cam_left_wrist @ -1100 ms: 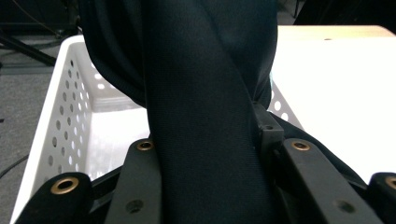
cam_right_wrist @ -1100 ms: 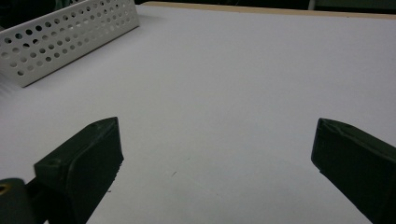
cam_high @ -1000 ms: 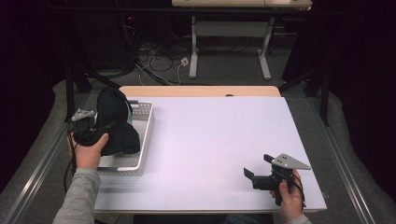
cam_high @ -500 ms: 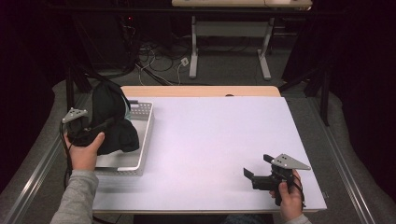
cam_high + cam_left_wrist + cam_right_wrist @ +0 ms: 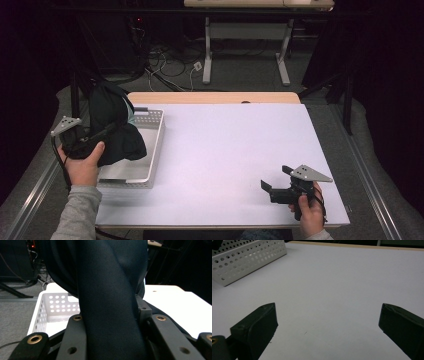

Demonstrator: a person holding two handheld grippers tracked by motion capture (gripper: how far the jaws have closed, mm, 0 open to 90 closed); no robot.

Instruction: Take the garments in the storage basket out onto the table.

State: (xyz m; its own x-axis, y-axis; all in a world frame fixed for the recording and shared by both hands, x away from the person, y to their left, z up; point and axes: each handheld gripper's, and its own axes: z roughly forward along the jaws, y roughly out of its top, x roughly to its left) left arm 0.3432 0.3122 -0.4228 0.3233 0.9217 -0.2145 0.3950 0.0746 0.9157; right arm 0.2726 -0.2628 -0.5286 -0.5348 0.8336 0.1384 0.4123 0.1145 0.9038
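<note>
**Dark garment coming out of the basket, nothing laid out yet**

The left gripper (image 5: 97,137) is clamped on a dark garment (image 5: 112,127); in the left gripper view the cloth (image 5: 110,302) runs as a thick twisted band straight up between the black jaws, which press it from both sides. The garment hangs bunched over the white perforated basket (image 5: 150,122) at the left edge of the table (image 5: 225,150), its lower folds hanging down inside the basket rim. Whether any of the cloth rests on the basket floor cannot be told, since the bundle hides it.

As a judgement, the work is at an early stage: the garment is gripped and partly raised, but none of it has reached the open table top. Bringing it clear of the basket and setting it down on the table looks to be what is left, and what follows after that the pictures do not settle.

The left hand (image 5: 85,165) grips its tool from below, forearm in a grey sleeve coming up from the near left corner, with the jaws pointing toward the far edge and a little upward. The right gripper (image 5: 267,187) sits low near the near right corner of the table, held by the right hand (image 5: 307,210). Its jaws stand wide apart with bare table between them in the right gripper view, holding nothing and well apart from the garment.
</note>
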